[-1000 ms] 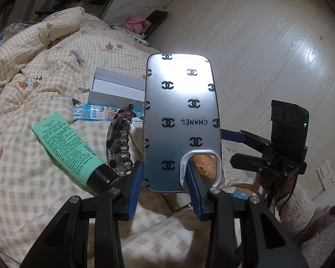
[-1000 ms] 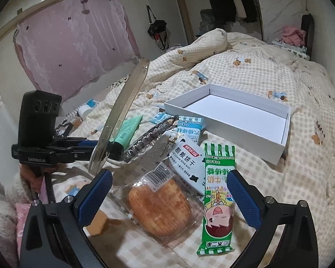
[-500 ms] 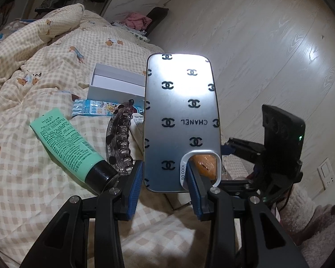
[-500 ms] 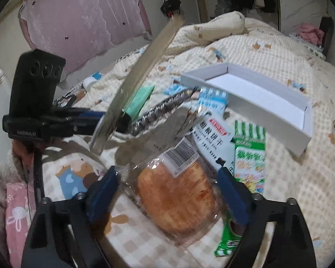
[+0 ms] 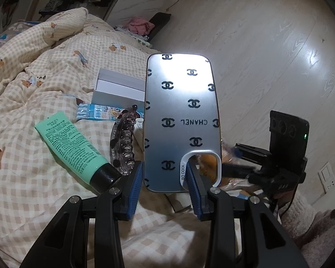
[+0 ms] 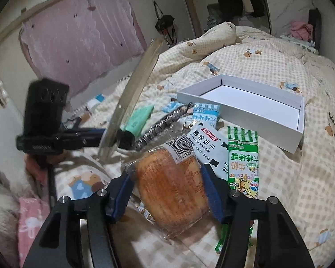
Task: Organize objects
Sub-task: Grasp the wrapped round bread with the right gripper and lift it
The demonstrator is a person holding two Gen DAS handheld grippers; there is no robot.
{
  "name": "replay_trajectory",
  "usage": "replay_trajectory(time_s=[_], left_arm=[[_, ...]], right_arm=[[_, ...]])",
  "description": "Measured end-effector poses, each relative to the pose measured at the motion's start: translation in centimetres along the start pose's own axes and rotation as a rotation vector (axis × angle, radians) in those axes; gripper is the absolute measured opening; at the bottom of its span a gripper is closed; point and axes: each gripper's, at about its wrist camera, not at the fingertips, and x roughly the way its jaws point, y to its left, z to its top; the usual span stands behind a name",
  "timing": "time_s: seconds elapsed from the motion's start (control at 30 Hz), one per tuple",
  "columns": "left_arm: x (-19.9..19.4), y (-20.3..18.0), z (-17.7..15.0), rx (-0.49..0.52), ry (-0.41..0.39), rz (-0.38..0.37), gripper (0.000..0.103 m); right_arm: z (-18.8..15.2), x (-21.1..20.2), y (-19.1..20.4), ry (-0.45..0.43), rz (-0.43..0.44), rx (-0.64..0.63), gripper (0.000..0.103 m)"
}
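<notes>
- Bread in clear wrap lies on the bed, between the jaws of the right hand-held gripper, which are closing on it; a hard squeeze could crush it, or the slick film could slip free.
- Candy pack and biscuit pack touch the bread and may be dragged along.
- Phone case stands upright, clamped by its lower end in the left hand-held gripper; any tilt could swing it loose.
- Box lies empty, further up the bed.
</notes>
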Motion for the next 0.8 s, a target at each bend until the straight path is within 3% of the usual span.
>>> replay_trajectory(time_s=[0.2,0.4,0.53,0.8], left_arm=[[0.1,0.0,0.0,-0.003,0.003,-0.002,0.042],[0.0,0.1,-0.1,-0.006,0.008,-0.007,0.042],[0.0,0.2,-0.1,-0.008,0.011,-0.008,0.042],[0.0,0.2,-0.2,-0.014,0.018,-0.010,0.042]], right_arm=[[1.0,-2.0,-1.1,-0.056,0.060,0.077,0.061],[3.3,-4.6,-1.3,-0.114,0.000,0.067,0.061],[4.5,-4.4,-1.7,-0.087,-0.098,0.035,0.061],[3.0,0.1,-2.4,0.019,-0.122,0.049,0.061]])
